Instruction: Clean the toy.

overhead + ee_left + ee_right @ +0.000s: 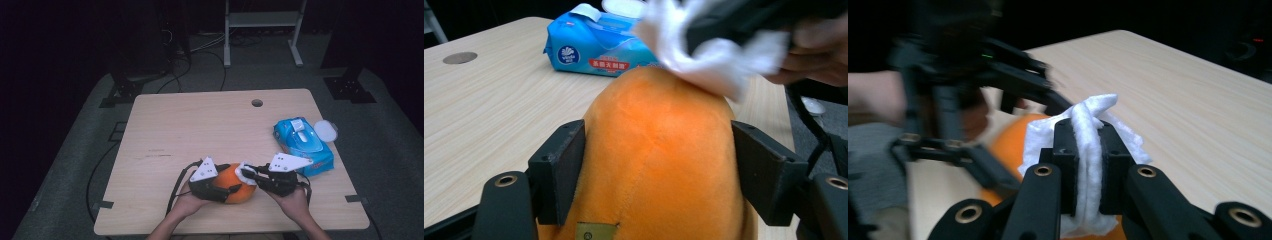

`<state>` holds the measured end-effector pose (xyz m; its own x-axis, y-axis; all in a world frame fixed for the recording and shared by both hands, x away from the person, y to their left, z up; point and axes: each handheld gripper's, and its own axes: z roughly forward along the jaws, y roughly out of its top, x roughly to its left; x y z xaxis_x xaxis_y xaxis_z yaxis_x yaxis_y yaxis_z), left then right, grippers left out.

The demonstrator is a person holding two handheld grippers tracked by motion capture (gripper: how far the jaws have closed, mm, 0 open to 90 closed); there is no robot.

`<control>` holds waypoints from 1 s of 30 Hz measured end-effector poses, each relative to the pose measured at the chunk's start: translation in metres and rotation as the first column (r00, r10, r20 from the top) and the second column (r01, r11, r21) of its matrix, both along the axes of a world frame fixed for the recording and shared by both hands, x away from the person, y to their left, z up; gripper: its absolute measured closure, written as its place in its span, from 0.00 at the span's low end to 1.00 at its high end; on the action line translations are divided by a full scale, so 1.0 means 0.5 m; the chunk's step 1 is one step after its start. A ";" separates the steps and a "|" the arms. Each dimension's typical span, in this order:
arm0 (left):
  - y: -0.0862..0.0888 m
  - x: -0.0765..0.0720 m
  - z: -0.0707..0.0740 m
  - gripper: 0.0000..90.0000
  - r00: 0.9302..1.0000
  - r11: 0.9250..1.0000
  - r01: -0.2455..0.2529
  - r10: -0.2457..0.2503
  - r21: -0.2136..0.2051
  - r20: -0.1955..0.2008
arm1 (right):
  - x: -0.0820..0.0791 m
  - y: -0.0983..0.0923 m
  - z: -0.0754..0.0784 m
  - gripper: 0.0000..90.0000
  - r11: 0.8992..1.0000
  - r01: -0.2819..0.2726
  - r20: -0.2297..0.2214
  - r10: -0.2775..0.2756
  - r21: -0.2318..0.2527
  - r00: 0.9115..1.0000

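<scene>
An orange plush toy lies near the table's front edge. My left gripper comes at it from the left. In the left gripper view the two black pads sit against both sides of the toy, so the gripper is shut on it. My right gripper is shut on a crumpled white wipe and holds it against the top right of the toy. In the right gripper view the wipe is pinched between the pads, with the toy beneath and the blurred left gripper beyond.
A blue pack of wet wipes lies at the table's right edge, its flap open, with a white round lid beside it. A cable hole sits near the far edge of the wooden table. A white frame stands on the floor behind.
</scene>
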<state>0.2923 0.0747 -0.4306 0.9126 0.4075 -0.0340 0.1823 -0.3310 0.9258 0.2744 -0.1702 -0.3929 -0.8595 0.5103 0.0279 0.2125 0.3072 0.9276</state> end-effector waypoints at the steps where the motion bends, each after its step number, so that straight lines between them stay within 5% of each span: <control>1: 0.000 0.000 0.000 0.28 1.000 1.000 0.002 -0.003 0.004 0.006 | -0.002 0.005 -0.001 0.90 1.000 -0.005 0.006 0.005 -0.014 1.000; 5: 0.004 0.001 0.008 0.17 0.999 0.999 0.038 -0.038 0.007 0.031 | 0.015 -0.005 -0.014 0.90 1.000 -0.001 -0.030 0.000 -0.012 1.000; 7: 0.012 0.007 0.011 0.12 0.998 0.998 0.058 -0.058 -0.011 0.012 | 0.021 -0.019 -0.017 0.90 1.000 0.023 -0.037 -0.024 -0.009 0.999; 10: 0.013 0.010 0.004 0.15 0.999 0.999 0.052 -0.052 0.003 0.007 | 0.028 -0.037 -0.022 0.90 0.999 0.046 -0.062 -0.046 0.003 0.997; 13: 0.006 0.004 -0.002 0.26 0.999 0.999 0.018 -0.019 0.030 0.046 | 0.032 -0.041 -0.023 0.90 0.998 0.056 -0.063 -0.056 -0.003 0.996; 16: 0.002 0.003 -0.005 0.27 0.999 1.000 0.012 -0.013 0.027 0.045 | 0.007 -0.015 -0.006 0.90 0.996 0.055 0.017 -0.054 -0.065 0.998; 20: 0.001 0.002 -0.002 0.26 0.999 0.999 0.022 -0.024 0.039 0.047 | -0.013 0.029 -0.001 0.90 0.992 0.008 0.068 0.001 -0.128 0.998; 23: 0.006 0.003 -0.003 0.26 0.999 0.999 0.027 -0.027 0.020 0.028 | 0.010 0.002 -0.011 0.90 0.997 0.020 0.009 -0.019 -0.078 1.000; 27: -0.002 0.000 -0.002 0.27 0.999 0.999 0.033 -0.033 0.024 0.028 | 0.025 -0.032 -0.018 0.90 0.995 0.078 -0.010 -0.079 -0.062 0.997; 30: -0.010 -0.003 -0.003 0.27 0.999 0.999 0.017 -0.019 0.043 0.046 | 0.018 -0.026 -0.015 0.90 0.996 0.072 -0.012 -0.073 -0.050 0.997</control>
